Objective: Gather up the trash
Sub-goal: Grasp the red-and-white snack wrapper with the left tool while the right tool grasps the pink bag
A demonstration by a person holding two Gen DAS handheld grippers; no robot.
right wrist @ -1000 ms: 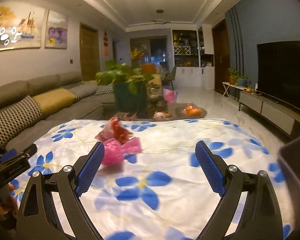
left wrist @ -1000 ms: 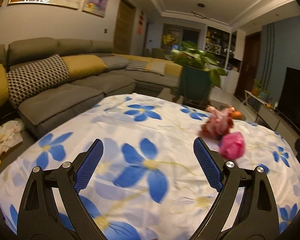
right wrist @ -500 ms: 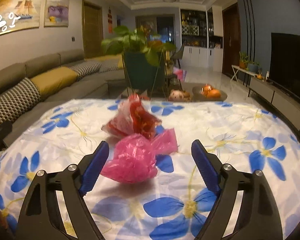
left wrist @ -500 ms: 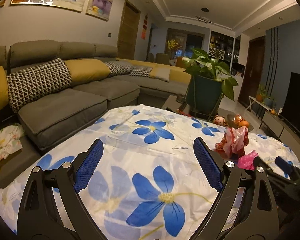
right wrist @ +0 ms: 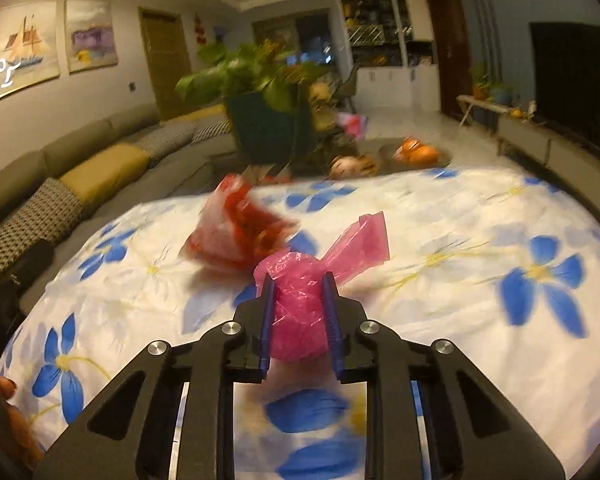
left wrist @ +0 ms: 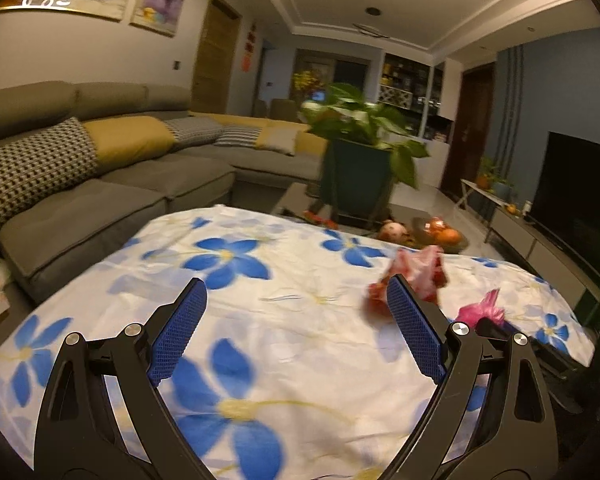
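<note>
A crumpled pink plastic bag [right wrist: 300, 300] lies on the flowered tablecloth [right wrist: 460, 300]. My right gripper [right wrist: 298, 280] is shut on it, blue pads pressed into both sides. A red and white crumpled wrapper [right wrist: 240, 232] lies just behind it to the left. In the left wrist view the wrapper [left wrist: 416, 276] sits past the right finger and the pink bag [left wrist: 482, 312] shows further right. My left gripper [left wrist: 296, 296] is open and empty above the cloth, left of both pieces.
A grey sofa [left wrist: 100, 184] with cushions runs along the left. A potted plant [left wrist: 360, 168], a small toy [left wrist: 392, 230] and a bowl of oranges [left wrist: 440, 234] stand beyond the table's far edge. A TV [left wrist: 580, 192] is at the right.
My right gripper moved forward and shut on the pink bag. My left gripper swung a little, bringing the wrapper nearer its right finger.
</note>
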